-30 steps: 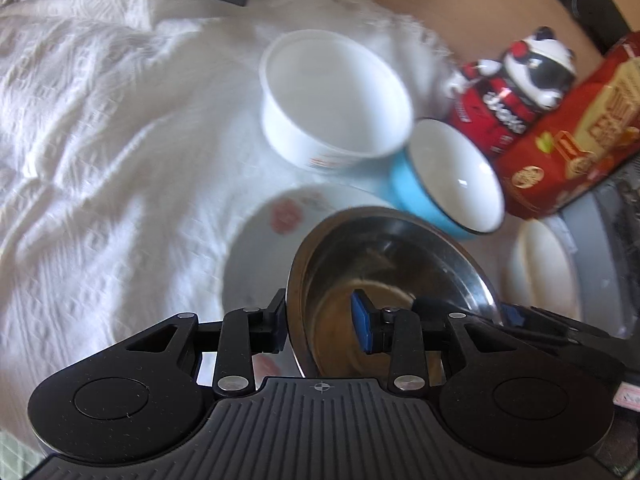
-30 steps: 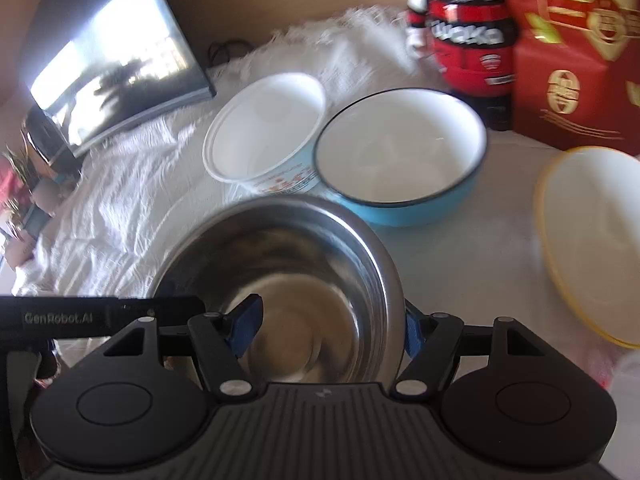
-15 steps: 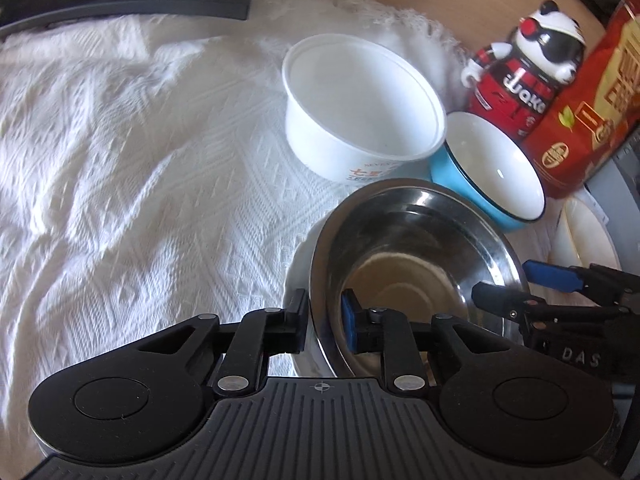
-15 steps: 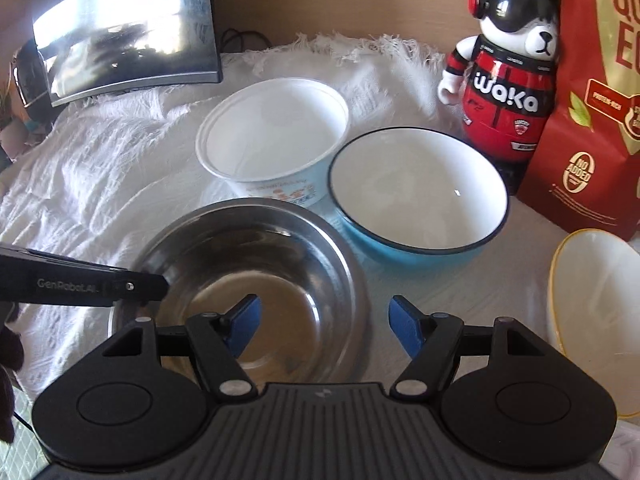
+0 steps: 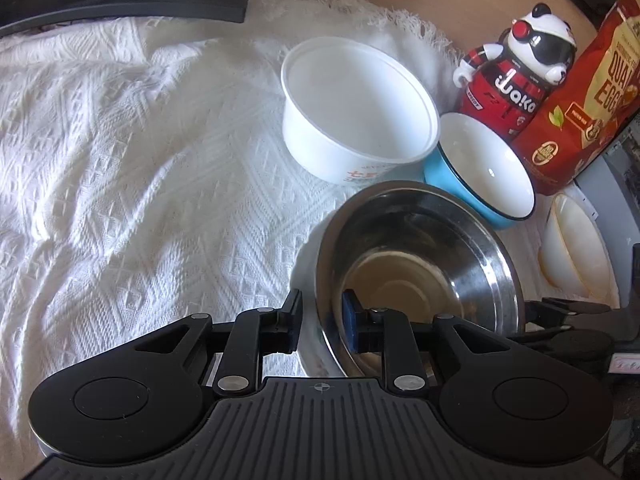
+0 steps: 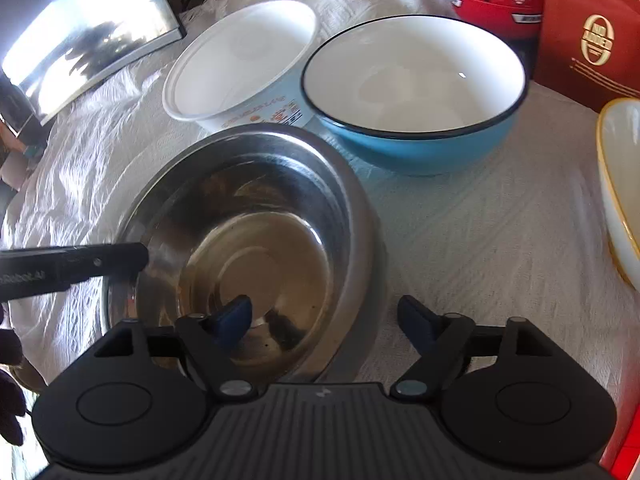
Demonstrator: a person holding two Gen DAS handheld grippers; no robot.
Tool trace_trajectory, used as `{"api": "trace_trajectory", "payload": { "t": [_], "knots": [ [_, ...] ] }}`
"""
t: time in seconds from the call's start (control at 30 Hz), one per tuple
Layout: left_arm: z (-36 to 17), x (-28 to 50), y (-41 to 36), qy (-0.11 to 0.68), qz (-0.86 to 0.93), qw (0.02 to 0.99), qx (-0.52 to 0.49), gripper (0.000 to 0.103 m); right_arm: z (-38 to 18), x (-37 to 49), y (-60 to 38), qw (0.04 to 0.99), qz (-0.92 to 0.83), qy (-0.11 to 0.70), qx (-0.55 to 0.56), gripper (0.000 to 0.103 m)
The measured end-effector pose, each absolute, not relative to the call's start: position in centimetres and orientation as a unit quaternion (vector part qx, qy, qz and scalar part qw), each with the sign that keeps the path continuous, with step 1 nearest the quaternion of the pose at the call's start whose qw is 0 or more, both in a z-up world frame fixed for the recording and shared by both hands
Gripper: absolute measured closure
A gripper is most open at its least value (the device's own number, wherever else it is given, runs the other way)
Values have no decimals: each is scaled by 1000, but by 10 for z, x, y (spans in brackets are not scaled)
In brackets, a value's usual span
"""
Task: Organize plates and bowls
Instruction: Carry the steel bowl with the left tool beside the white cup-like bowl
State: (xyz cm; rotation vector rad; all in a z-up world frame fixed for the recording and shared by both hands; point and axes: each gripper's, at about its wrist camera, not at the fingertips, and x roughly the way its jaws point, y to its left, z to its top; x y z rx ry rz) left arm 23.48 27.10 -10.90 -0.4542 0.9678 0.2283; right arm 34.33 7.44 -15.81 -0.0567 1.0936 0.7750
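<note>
The left tool (image 5: 320, 326) was clamped on the near rim of the steel bowl (image 5: 416, 256), which sat on a white plate (image 5: 306, 280) on the cloth-covered counter (image 5: 132, 168). The right tool (image 6: 326, 316) had just been opening; its pads stood astride the bowl's rim at 5 o'clock without pressing it. The blue bowl (image 6: 416, 80) stood at 1 o'clock.

Steel bowl (image 5: 420, 264) on plate (image 5: 306, 280); 2 bowls (image 5: 356, 108) behind; dish (image 5: 576, 252) right.

Four bowls, one steel bowl (image 5: 420, 256), one white tub (image 5: 356, 112), one blue bowl (image 5: 480, 168), one cream bowl (image 5: 576, 248), one plate (image 5: 306, 280), one panda figurine (image 5: 516, 76), one red box (image 5: 580, 100), two grippers
</note>
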Motion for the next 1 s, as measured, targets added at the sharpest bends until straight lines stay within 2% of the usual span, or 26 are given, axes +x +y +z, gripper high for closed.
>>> {"api": "trace_trajectory", "payload": {
  "t": [0.07,0.17,0.47,0.53,0.6,0.7,0.8,0.93,1.0],
  "knots": [
    [-111,236,274,459,109,854,-222,83,-158,342,80,779,364,508,-42,11],
    [-112,238,273,458,110,853,-225,83,-160,338,94,772,373,509,-74,0],
    [-114,239,278,452,110,852,-240,82,-158,336,99,770,367,514,-91,0],
    [-106,235,278,441,106,860,-234,79,-156,339,95,767,374,514,-86,4],
    [-98,230,278,429,101,870,-224,79,-153,342,94,770,377,509,-75,22],
    [-95,229,277,432,102,873,-202,79,-150,343,83,776,376,502,-63,35],
    [-103,234,279,443,108,867,-199,77,-150,344,75,781,369,500,-59,41],
    [-120,245,281,457,119,858,-202,63,-152,348,67,780,366,504,-56,47],
    [-128,251,284,461,117,854,-213,65,-152,350,67,782,364,503,-54,49]
  ]
}}
